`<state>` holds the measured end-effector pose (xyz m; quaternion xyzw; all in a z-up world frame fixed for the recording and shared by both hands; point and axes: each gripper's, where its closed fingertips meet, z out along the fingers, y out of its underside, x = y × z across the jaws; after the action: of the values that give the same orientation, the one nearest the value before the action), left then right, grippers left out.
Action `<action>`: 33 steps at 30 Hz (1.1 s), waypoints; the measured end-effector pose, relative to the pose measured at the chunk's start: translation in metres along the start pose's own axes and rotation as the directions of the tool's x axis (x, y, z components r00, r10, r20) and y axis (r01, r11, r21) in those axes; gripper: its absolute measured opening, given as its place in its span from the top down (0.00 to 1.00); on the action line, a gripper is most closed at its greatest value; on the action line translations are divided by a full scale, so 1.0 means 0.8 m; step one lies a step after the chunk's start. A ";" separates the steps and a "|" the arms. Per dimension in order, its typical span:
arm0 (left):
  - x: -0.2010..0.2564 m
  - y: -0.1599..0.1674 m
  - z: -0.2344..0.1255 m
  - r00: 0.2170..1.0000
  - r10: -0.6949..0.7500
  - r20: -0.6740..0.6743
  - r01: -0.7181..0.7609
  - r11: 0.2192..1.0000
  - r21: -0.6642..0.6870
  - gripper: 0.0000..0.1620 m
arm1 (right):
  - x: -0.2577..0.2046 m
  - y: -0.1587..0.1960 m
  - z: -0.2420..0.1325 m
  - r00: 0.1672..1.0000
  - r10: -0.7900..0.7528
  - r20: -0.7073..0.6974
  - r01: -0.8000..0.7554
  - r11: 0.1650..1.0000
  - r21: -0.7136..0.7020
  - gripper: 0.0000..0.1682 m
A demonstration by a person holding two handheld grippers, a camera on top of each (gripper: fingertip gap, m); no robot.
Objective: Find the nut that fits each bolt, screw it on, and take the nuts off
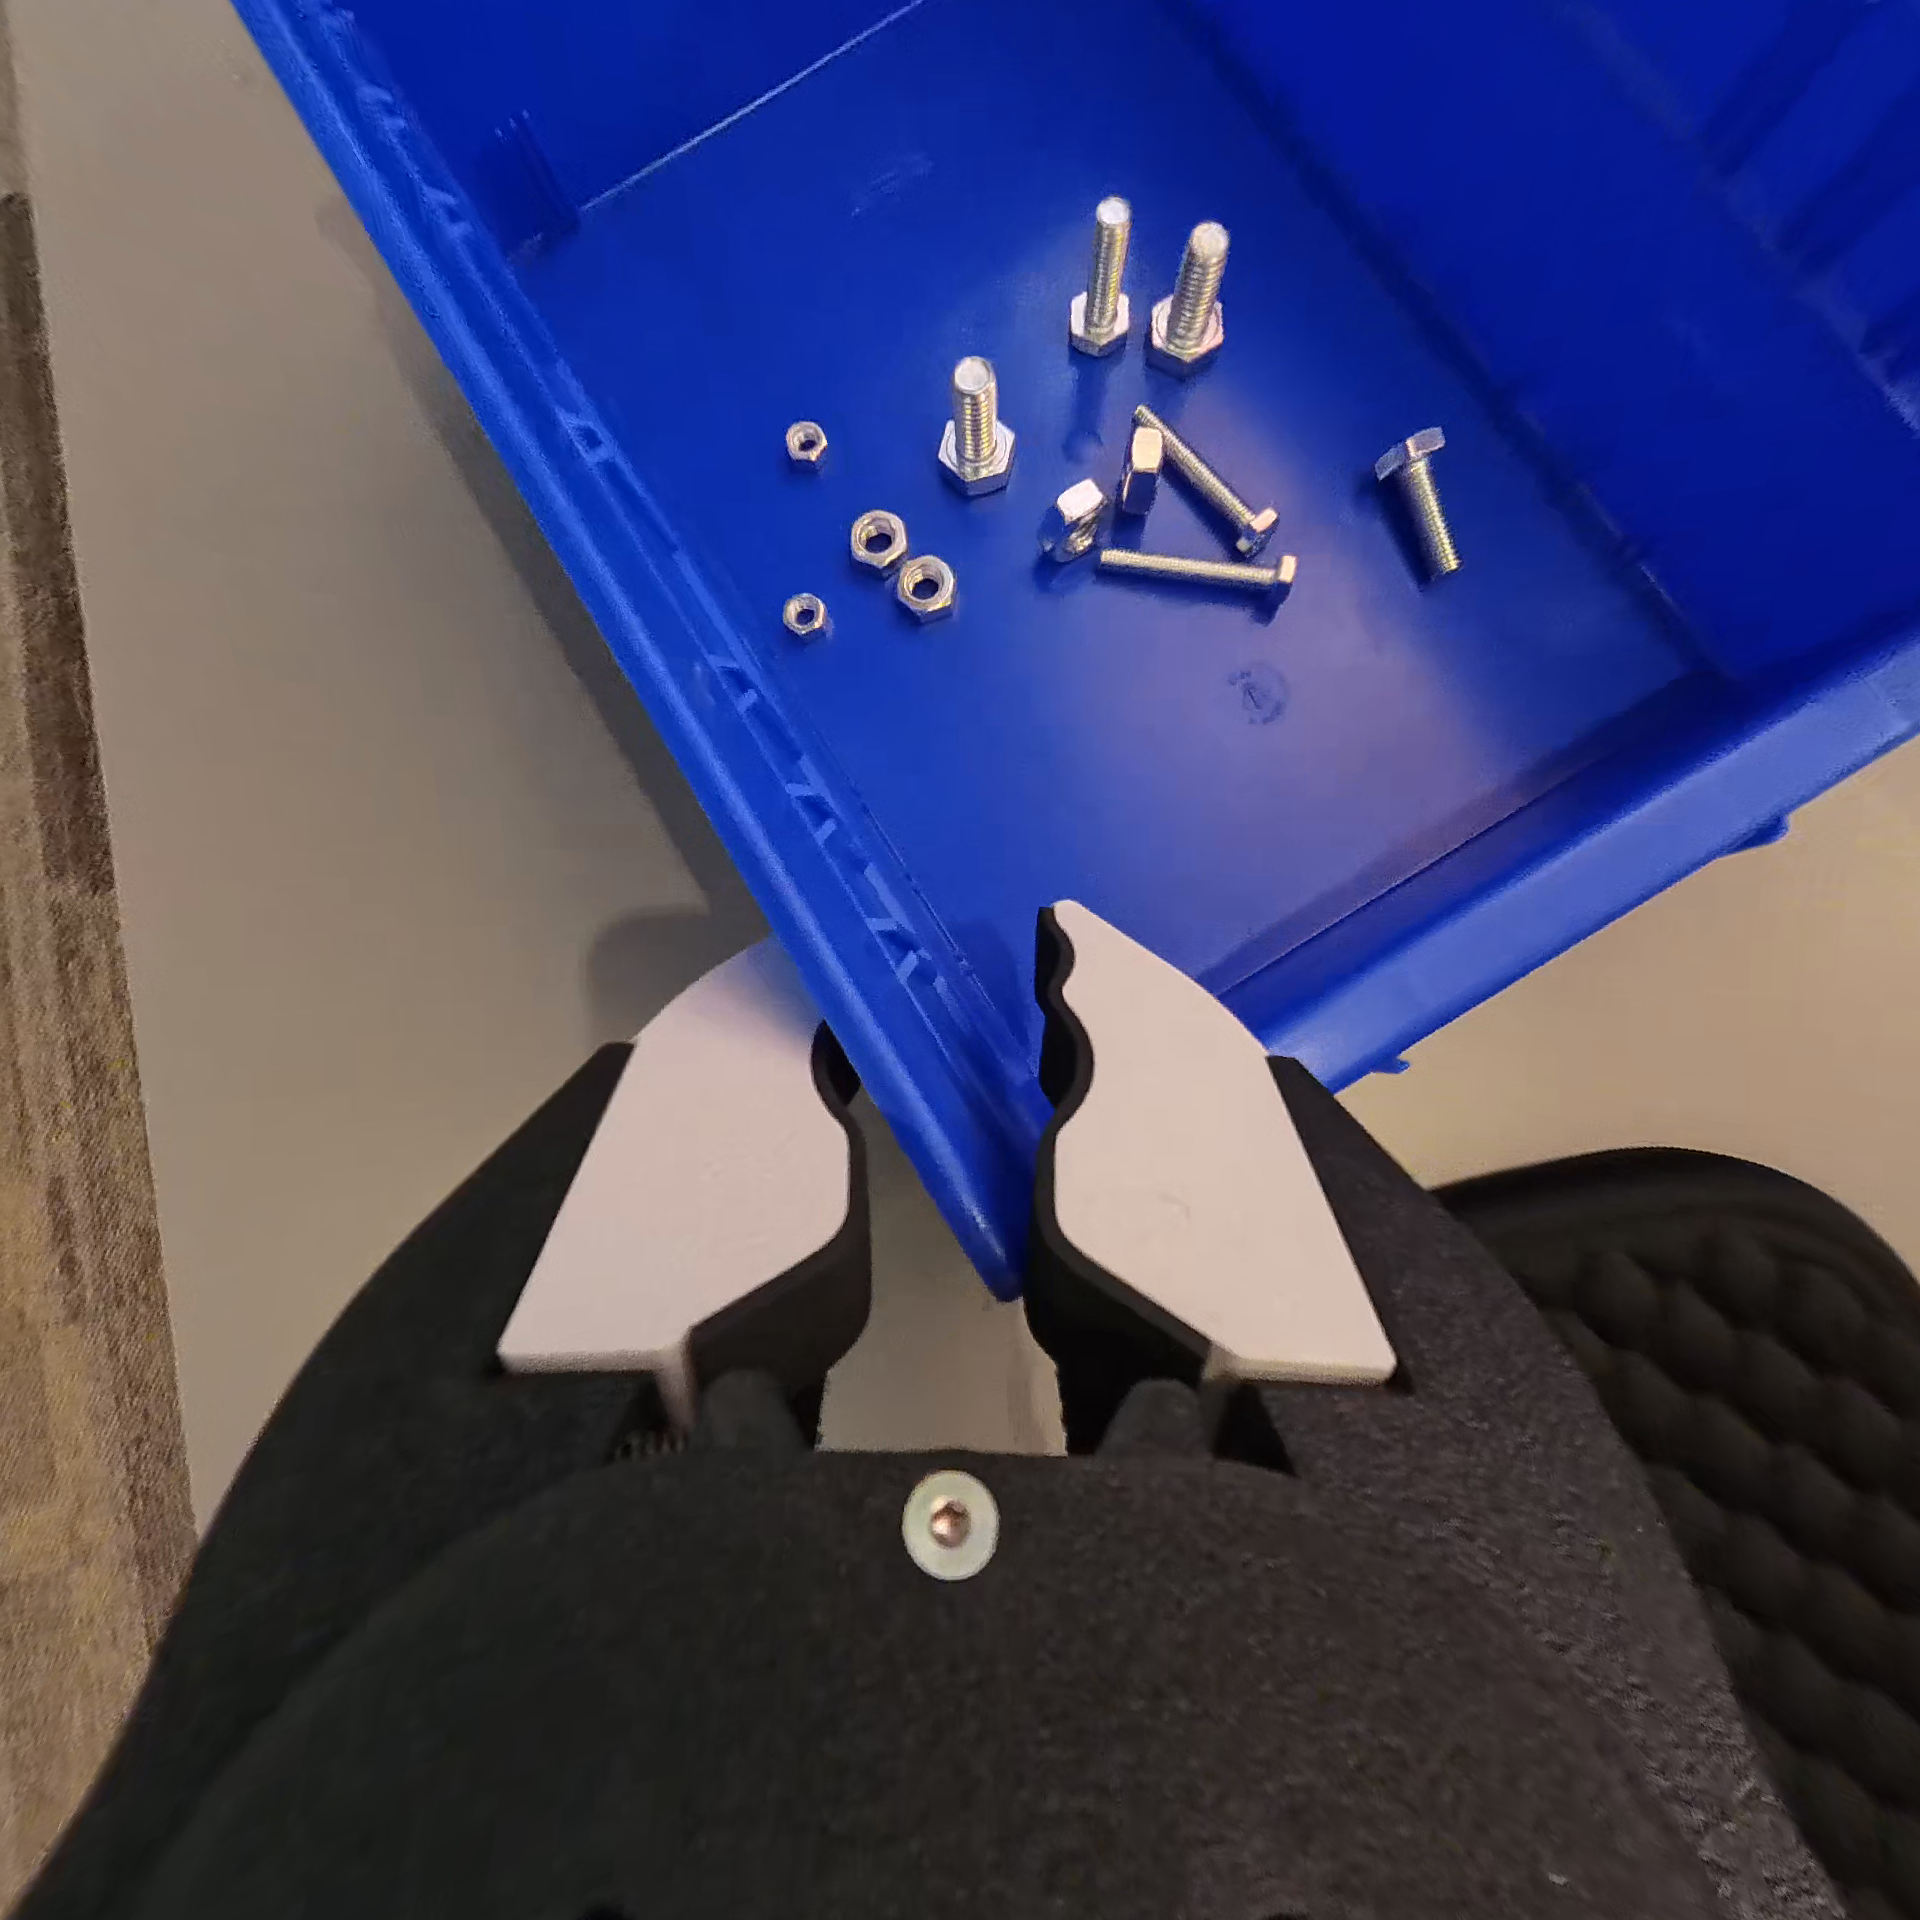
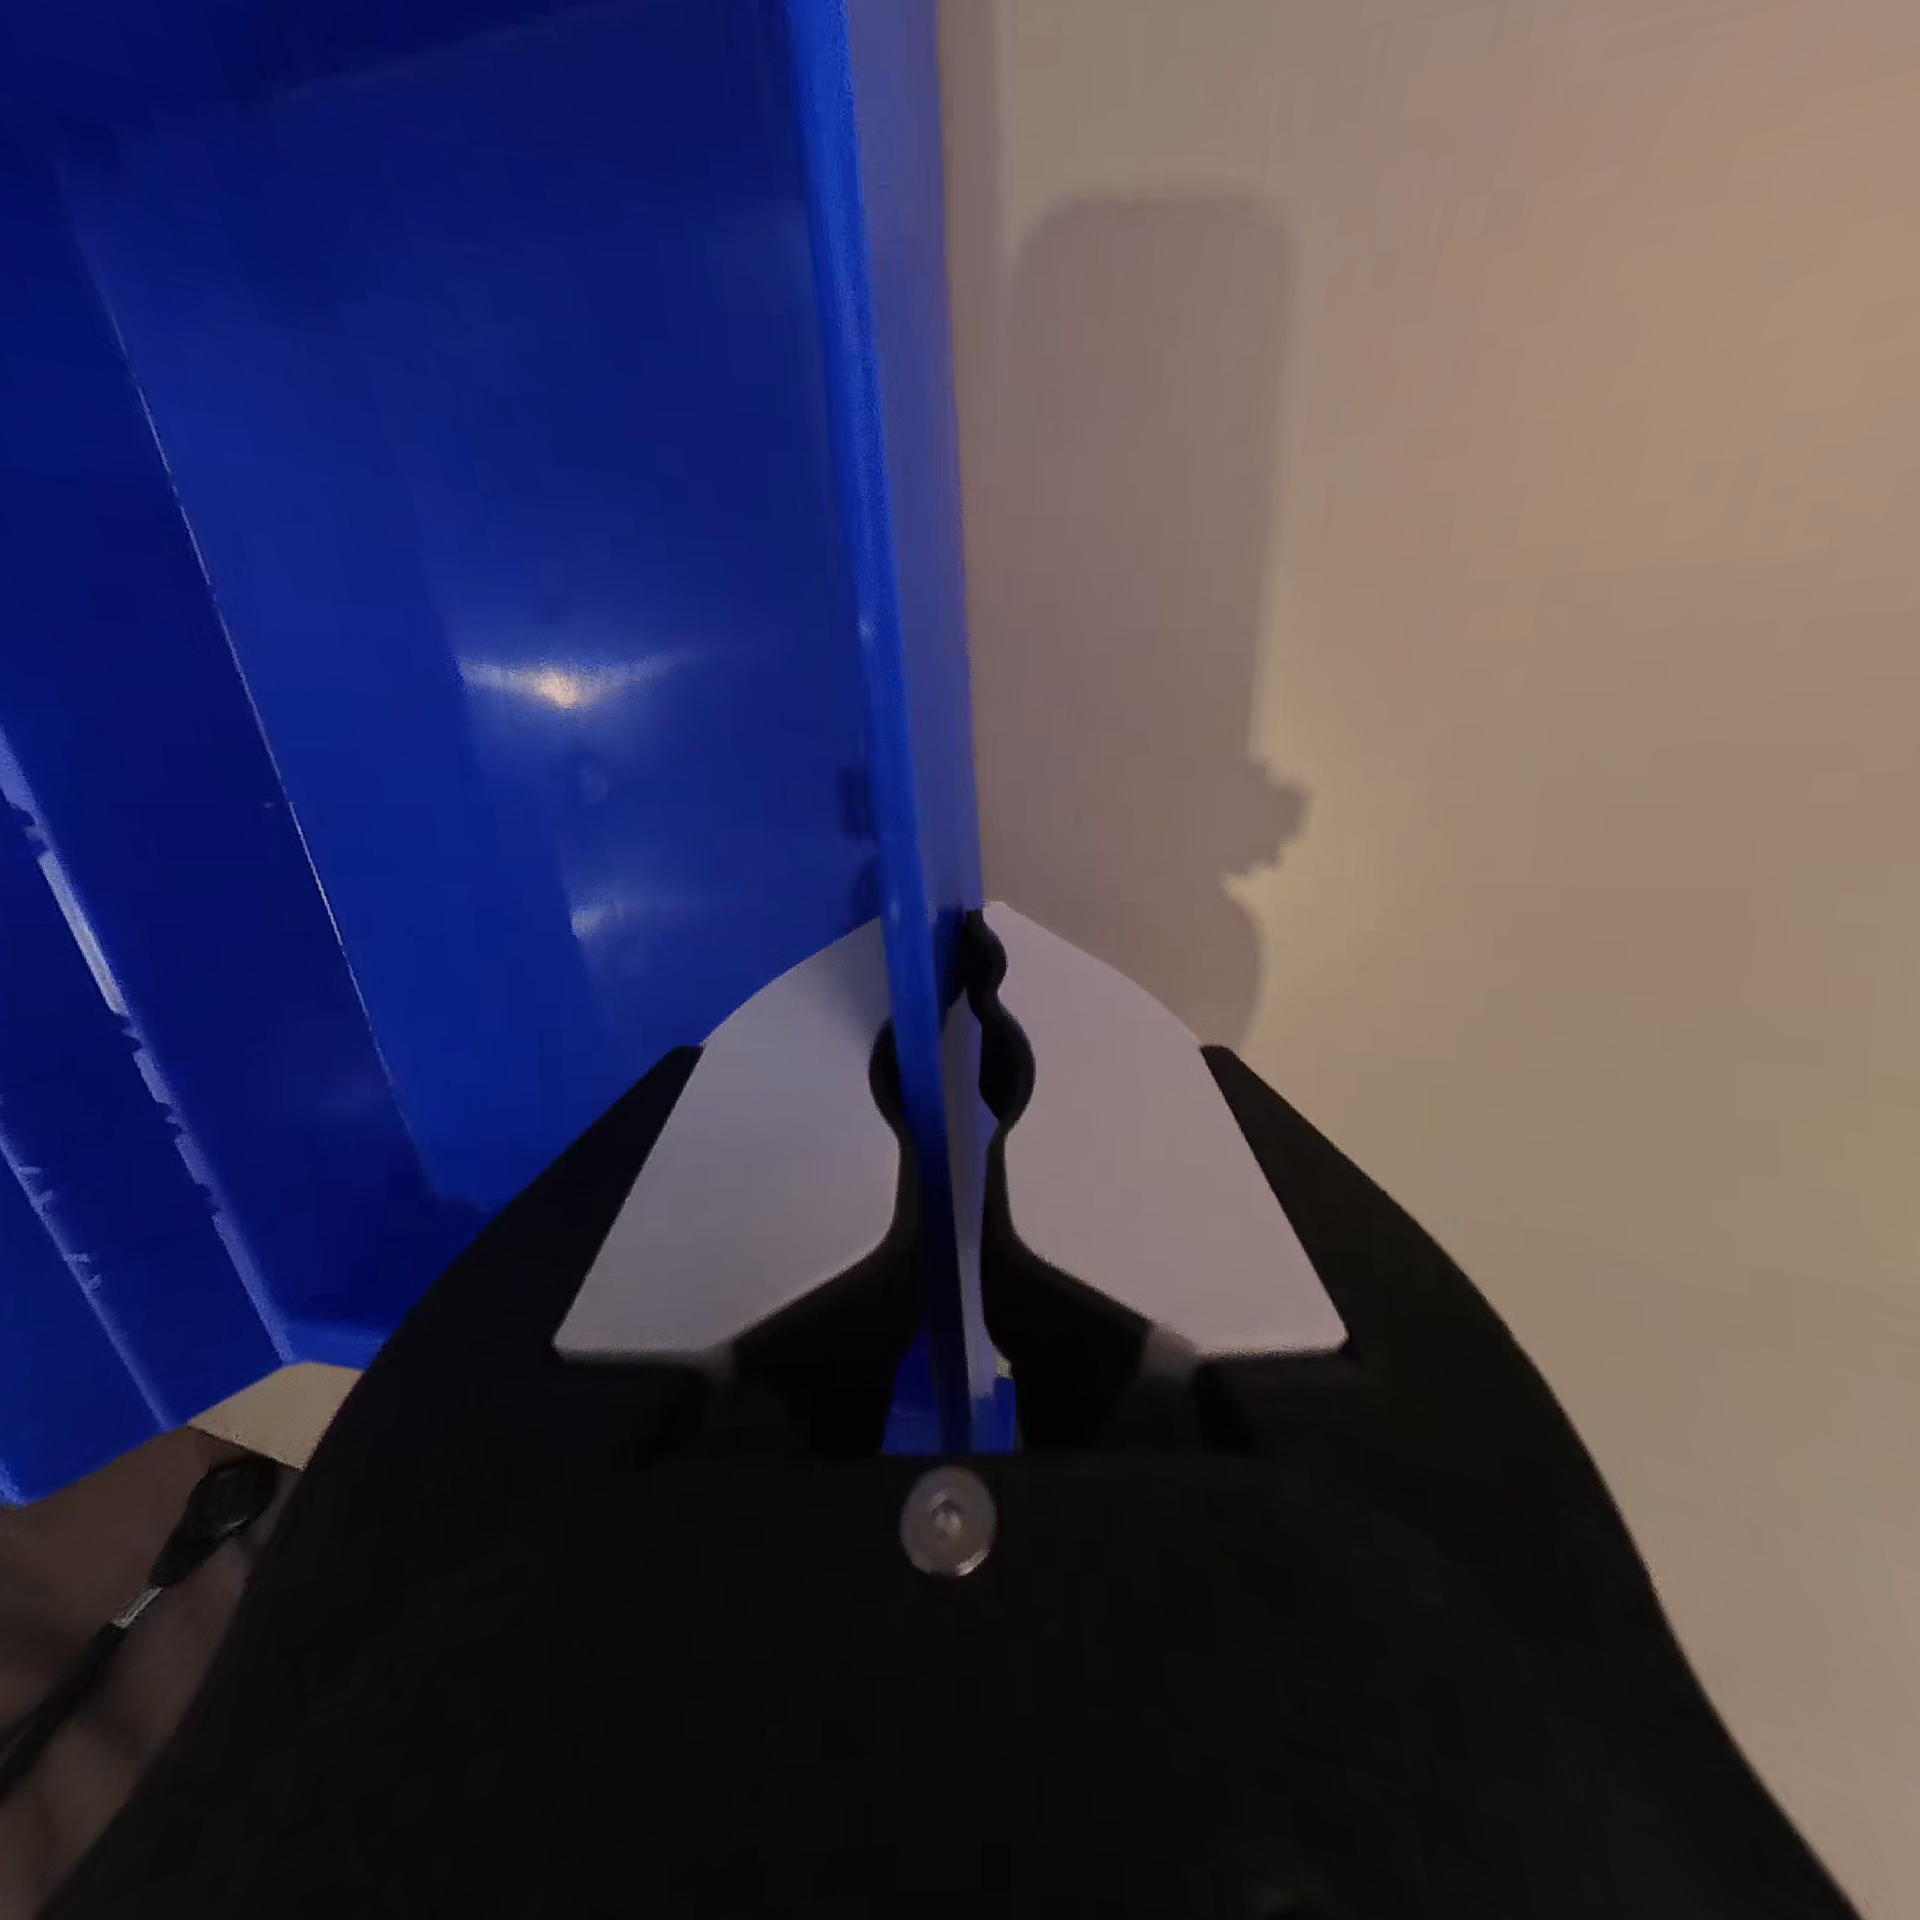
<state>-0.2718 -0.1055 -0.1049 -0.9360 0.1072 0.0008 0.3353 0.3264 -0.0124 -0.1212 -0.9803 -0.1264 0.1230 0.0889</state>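
A blue plastic bin (image 1: 1351, 779) holds silver hardware. Three bolts (image 1: 977, 426) stand on their heads. Three more bolts (image 1: 1418, 504) lie flat. Several small nuts (image 1: 878, 540) lie near the left wall, and two larger nuts (image 1: 1141, 473) rest by the lying bolts. My left gripper (image 1: 925, 966) straddles the bin's left wall near its front corner, one finger inside and one outside, shut on it. My right gripper (image 2: 935, 925) is shut on the bin's right wall (image 2: 831, 520). The hardware does not show in the right wrist view.
The bin sits over a beige tabletop (image 1: 312, 623). The table's left edge and a carpeted floor (image 1: 52, 935) show at far left. A black padded object (image 1: 1714, 1403) lies right of my left gripper. A black cord (image 2: 156, 1590) shows at the lower left of the right wrist view. The grippers' ends are close to 60 cm from one another.
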 end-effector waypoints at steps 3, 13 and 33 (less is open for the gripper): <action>0.001 -0.004 0.004 0.999 0.046 -0.020 -0.046 0.999 -0.008 0.81 | 0.044 0.013 -0.012 0.999 0.037 -0.022 -0.037 0.999 -0.012 0.96; 0.001 -0.008 0.008 0.987 0.131 -0.092 -0.132 0.991 -0.004 0.80 | 0.165 0.047 -0.045 0.983 0.180 -0.035 -0.179 0.984 0.019 0.97; 0.004 -0.004 0.006 0.956 0.247 -0.157 -0.247 0.969 0.022 0.80 | 0.205 0.078 -0.060 0.951 0.307 -0.025 -0.304 0.949 0.087 0.96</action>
<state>-0.2674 -0.1008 -0.1070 -0.9121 0.2495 -0.0318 0.3238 0.5071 -0.0341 -0.1242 -0.9857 0.0339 0.1219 0.1114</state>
